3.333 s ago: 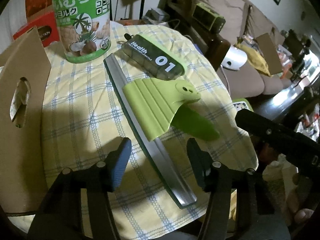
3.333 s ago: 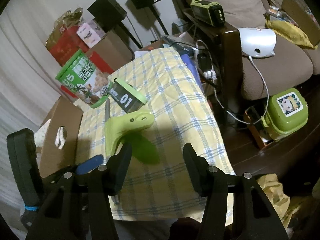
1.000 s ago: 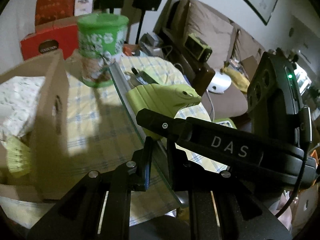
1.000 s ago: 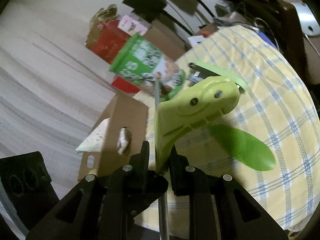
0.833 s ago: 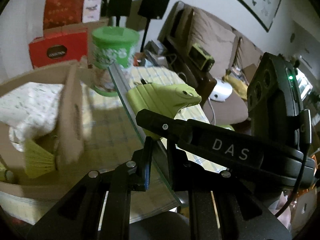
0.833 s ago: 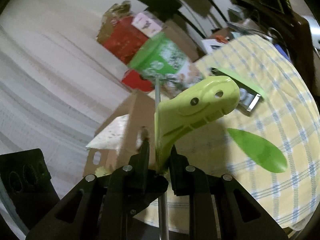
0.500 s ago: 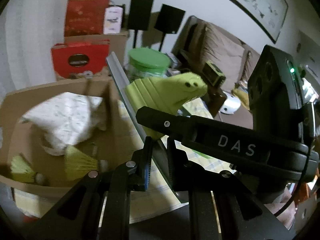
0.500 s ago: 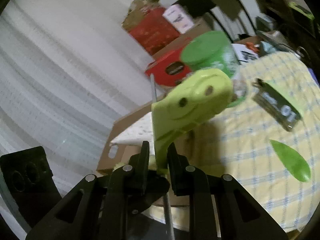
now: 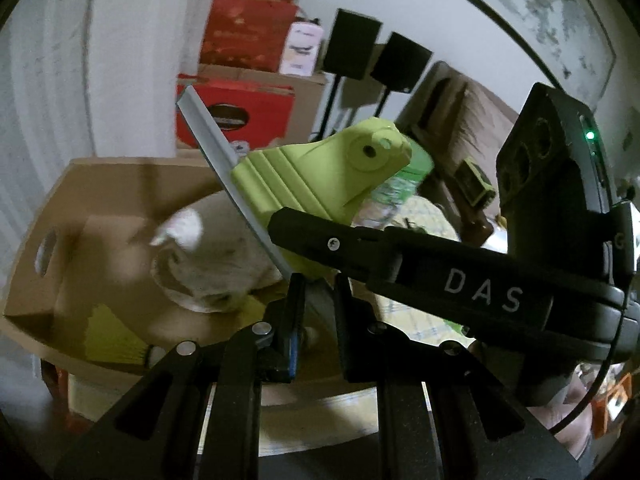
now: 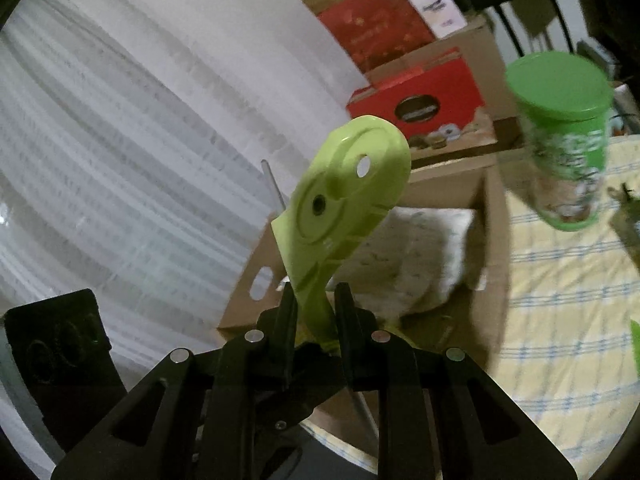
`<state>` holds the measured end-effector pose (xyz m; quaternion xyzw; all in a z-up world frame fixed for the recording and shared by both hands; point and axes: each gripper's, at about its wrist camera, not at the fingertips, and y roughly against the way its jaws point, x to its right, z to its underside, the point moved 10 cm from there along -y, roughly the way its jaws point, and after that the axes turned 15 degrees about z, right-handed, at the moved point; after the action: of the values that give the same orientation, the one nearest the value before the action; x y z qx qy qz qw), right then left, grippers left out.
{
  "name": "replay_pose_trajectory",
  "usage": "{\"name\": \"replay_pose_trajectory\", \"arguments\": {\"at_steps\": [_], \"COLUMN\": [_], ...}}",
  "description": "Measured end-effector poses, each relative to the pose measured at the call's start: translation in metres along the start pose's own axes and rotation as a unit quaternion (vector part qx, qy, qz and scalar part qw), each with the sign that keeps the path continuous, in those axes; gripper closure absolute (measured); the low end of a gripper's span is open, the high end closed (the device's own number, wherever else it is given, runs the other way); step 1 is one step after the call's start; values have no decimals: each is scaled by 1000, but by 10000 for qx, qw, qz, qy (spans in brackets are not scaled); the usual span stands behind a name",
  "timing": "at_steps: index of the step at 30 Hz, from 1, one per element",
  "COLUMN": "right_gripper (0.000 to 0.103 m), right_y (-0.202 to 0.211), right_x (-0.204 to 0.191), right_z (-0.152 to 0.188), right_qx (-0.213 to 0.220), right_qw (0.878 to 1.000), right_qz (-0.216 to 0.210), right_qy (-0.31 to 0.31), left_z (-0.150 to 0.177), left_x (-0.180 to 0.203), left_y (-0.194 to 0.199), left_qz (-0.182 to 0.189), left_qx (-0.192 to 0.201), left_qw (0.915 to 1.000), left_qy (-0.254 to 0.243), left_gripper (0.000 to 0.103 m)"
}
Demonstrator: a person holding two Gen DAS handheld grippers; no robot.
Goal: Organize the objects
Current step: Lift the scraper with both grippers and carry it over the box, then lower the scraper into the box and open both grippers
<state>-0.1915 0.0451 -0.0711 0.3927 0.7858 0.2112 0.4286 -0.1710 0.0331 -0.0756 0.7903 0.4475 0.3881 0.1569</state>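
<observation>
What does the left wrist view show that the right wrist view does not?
Only the left wrist view shows the framed picture and yellow-green shuttlecock. Only the right wrist view shows the white curtain. Both show the lime-green plastic squeegee with its metal strip, gripped by both grippers, the brown cardboard box and the green-lidded can.

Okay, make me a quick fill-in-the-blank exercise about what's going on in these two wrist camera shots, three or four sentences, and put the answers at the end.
1. The left tongs are shut on the squeegee's grey ____.
2. The right tongs grip the squeegee by its lime-green ____.
3. The squeegee is held above an open ____ box.
4. The round canister standing on the checked tablecloth has a ____ lid.

Missing words: blade; handle; cardboard; green
</observation>
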Motion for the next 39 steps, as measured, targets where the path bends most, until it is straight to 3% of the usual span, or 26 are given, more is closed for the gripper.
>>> {"name": "replay_pose_trajectory", "arguments": {"at_steps": [10,21,27,33,36,38,39], "right_gripper": [84,84,84,83,79,68,66], "right_y": [-57,-108,-113,-90,-76,-65,-60], "right_x": [-37,-29,-19,-12,-8,-6,-5], "right_z": [5,27,33,29,25,24,23], "right_qx": [-465,-1002,-1209,-1026,-873,-775,-731], "right_qw": [9981,9936,9910,9907,9916,9918,9920], "right_qz": [-154,74,359,636,700,751,754], "right_qy": [362,510,457,626,654,689,702], "left_z": [-5,13,26,28,27,27,26], "left_x": [-68,-106,-116,-113,-109,-105,-104], "left_y": [13,-6,-17,-10,-5,-2,0], "left_qz": [-274,-387,-453,-415,-380,-295,-248], "left_qx": [64,-225,-427,-340,-308,-269,-250], "left_qw": [9985,9959,9938,9936,9936,9936,9937], "left_qy": [462,780,916,996,1016,1052,1062], "left_gripper": [90,90,90,90,78,61,60]}}
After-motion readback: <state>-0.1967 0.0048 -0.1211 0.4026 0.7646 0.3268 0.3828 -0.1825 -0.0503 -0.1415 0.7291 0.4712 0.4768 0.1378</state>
